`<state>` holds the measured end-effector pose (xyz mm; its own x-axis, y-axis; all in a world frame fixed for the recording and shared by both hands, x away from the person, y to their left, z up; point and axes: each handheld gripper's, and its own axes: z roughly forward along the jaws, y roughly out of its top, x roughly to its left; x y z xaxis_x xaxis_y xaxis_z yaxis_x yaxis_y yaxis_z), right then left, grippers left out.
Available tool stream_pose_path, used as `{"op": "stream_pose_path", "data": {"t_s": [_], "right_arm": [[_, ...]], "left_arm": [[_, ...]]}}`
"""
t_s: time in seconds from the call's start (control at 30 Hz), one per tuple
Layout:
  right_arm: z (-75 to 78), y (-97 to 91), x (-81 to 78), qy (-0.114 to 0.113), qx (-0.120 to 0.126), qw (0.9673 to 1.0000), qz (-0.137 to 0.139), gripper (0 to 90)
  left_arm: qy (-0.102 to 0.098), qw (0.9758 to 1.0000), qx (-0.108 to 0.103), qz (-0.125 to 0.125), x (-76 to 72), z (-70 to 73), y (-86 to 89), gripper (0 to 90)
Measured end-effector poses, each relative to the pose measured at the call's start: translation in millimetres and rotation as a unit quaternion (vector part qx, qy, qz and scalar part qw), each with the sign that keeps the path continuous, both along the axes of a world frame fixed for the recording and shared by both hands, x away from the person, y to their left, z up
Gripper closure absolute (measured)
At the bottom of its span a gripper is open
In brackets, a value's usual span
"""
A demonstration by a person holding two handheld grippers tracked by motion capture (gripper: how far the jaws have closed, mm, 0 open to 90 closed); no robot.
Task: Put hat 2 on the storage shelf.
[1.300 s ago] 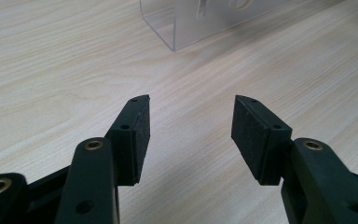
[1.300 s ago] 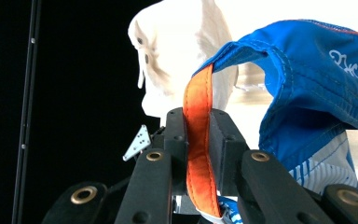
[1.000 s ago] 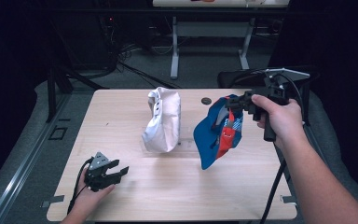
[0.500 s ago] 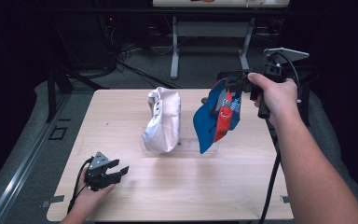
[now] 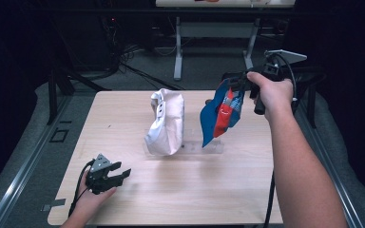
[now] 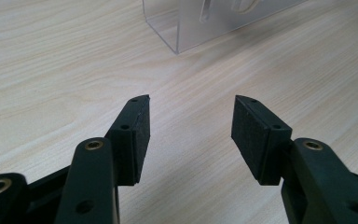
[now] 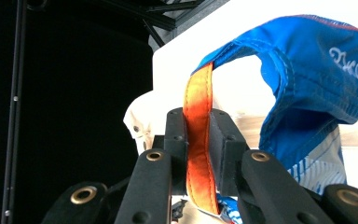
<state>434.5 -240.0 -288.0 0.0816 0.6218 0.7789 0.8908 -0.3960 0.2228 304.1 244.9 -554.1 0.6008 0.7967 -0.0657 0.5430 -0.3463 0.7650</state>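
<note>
the landmark here is the clear stand (image 5: 185, 148) in the middle of the wooden table (image 5: 247, 190); well to the left of it and nearer the person, the left gripper (image 5: 119, 175) lies low over the bare wood in the left hand (image 5: 89, 200), its jaws parted with nothing between them; in the left gripper view the black pads (image 6: 139, 135) stand wide apart and one corner of the clear stand (image 6: 186, 28) shows ahead of them; on the stand itself hangs a white cloth bag (image 5: 164, 123), bunched and drooping down to the table; to the right of the stand and lifted above the table, a blue bag (image 5: 221, 114) with a red-orange strap (image 5: 224, 114) dangles in the air, clear of the white bag; the right gripper (image 5: 235, 83) holds it from above, with the right hand (image 5: 271, 92) behind; in the right gripper view the jaws are clamped tight on the orange strap (image 7: 199, 154), which runs up between the pads, and the blue bag (image 7: 317, 79) loops off to the right, white lettering on its fabric.
</note>
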Motion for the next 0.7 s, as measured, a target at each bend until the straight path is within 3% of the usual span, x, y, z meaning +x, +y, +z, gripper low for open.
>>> {"op": "stream_pose_path", "data": {"t_s": [0.1, 0.43, 0.7], "right_arm": [[-2.6, 0.9, 1.7, 0.003, -0.012, 0.9999, -0.004, 78.7], [-17.4, 11.0, 7.7, 0.010, 0.000, 1.0000, -0.002, 78.6], [-34.4, 20.6, 8.8, 0.024, -0.015, 0.9993, 0.022, 78.5]], "left_arm": [[-0.002, 1.0000, -0.004, 0.001, -0.1, -0.5, -0.6, 47.5], [-0.004, 1.0000, -0.005, 0.002, 0.4, -1.2, -0.6, 47.5], [-0.003, 1.0000, -0.005, 0.003, 0.3, -1.4, -1.1, 47.5]]}}
